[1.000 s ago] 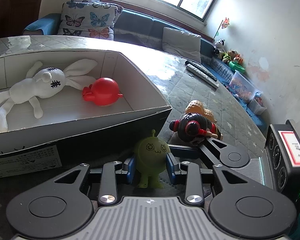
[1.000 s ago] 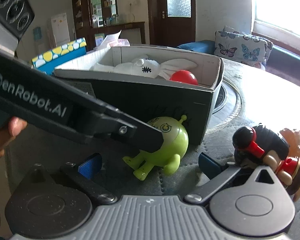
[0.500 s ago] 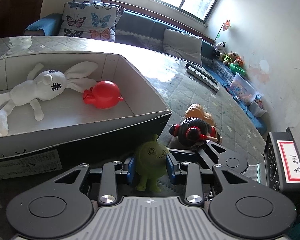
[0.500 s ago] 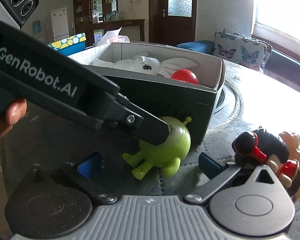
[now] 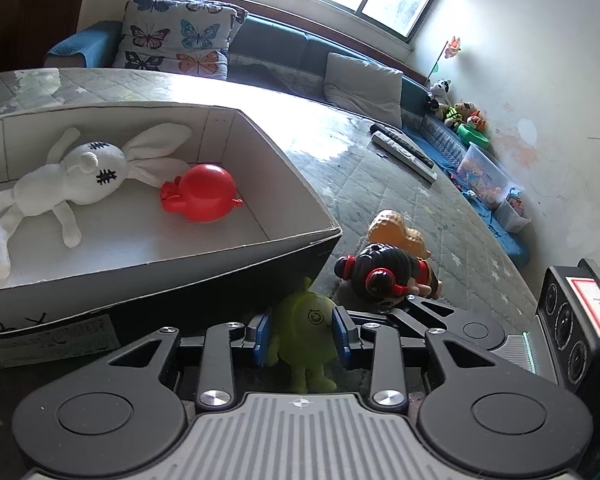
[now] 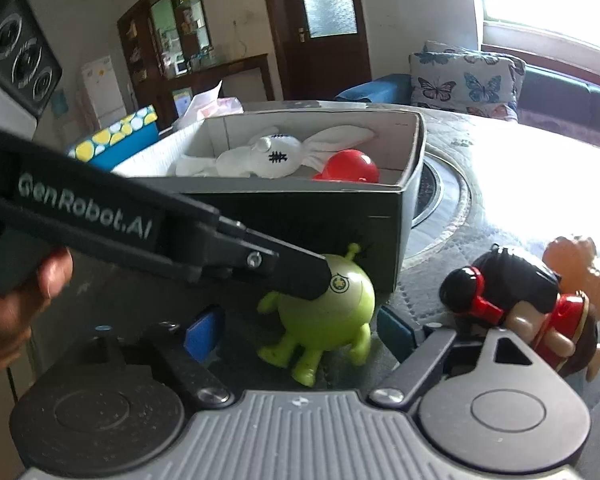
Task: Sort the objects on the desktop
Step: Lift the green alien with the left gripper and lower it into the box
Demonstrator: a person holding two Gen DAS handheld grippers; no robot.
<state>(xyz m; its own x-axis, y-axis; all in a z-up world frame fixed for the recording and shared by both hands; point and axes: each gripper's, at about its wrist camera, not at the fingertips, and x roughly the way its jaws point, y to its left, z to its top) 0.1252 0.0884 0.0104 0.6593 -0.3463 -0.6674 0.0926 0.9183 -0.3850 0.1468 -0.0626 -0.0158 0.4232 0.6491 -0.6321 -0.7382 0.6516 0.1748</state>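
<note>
Clamping the green alien toy [image 5: 306, 334], the left claw [image 5: 300, 334] is seen just beside the box [image 5: 300, 204] wall; right claw [image 6: 300, 326] is spread wide, ungripping; bare tabletop [image 5: 380, 184] is seen rightward.

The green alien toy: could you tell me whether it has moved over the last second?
Yes. Clamped in the left gripper, the green alien toy has risen slightly against the box, its antenna now overlapping the box's dark wall.

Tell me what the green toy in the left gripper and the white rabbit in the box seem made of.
Green toy: probably hard, smooth plastic or vinyl, going by its sheen and moulded limbs. White rabbit: soft knitted or crocheted fabric, matte, with floppy ears and stitched eyes.
</note>
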